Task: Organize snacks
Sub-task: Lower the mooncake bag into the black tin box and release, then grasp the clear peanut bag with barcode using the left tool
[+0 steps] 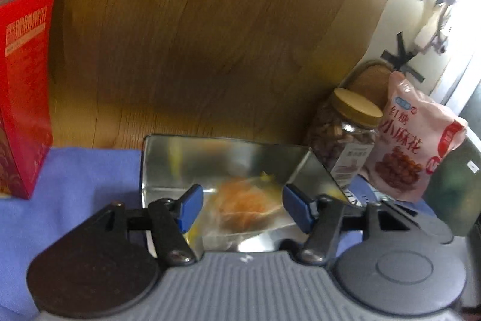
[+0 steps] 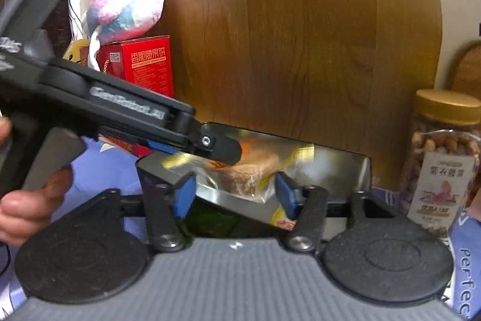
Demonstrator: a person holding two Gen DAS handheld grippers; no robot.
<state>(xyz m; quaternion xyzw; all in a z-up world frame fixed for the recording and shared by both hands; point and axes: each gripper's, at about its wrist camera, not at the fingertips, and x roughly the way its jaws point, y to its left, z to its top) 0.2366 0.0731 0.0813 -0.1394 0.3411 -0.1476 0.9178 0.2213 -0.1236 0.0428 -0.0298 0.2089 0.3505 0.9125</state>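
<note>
Metal tin (image 1: 168, 158) on blue cloth (image 1: 75, 185), holding one wrapped pastry (image 1: 243, 206). Nut jar (image 1: 345, 134) and pink snack bag (image 1: 418, 140) beside it. Left tongs (image 1: 240, 208) and right tongs (image 2: 233, 194): both parted, gripping nothing.

A shiny silver metal tin (image 1: 168, 161) mirrors pale yellow and orange. Inside it a clear-wrapped round pastry (image 1: 243, 206) shows tan and orange, with yellow on the wrapper edge. At nine o'clock a tall red cardboard box (image 1: 24, 86) carries gold lettering and a darker red swirl pattern low down. At three o'clock a clear plastic jar of brown nuts (image 1: 342, 137) has a gold lid and a cream label. Beside it a pink snack bag (image 1: 418, 140) bears dark red characters, a red seal and a picture of brown twists. Underneath spreads a lavender-blue cloth (image 1: 75, 194); behind, a honey-brown wood-grain panel (image 1: 225, 35). At ten o'clock in the right view sits a pink, white and blue plush toy (image 2: 129, 5). The gripper pads (image 1: 188, 208) are blue on black fingers.
</note>
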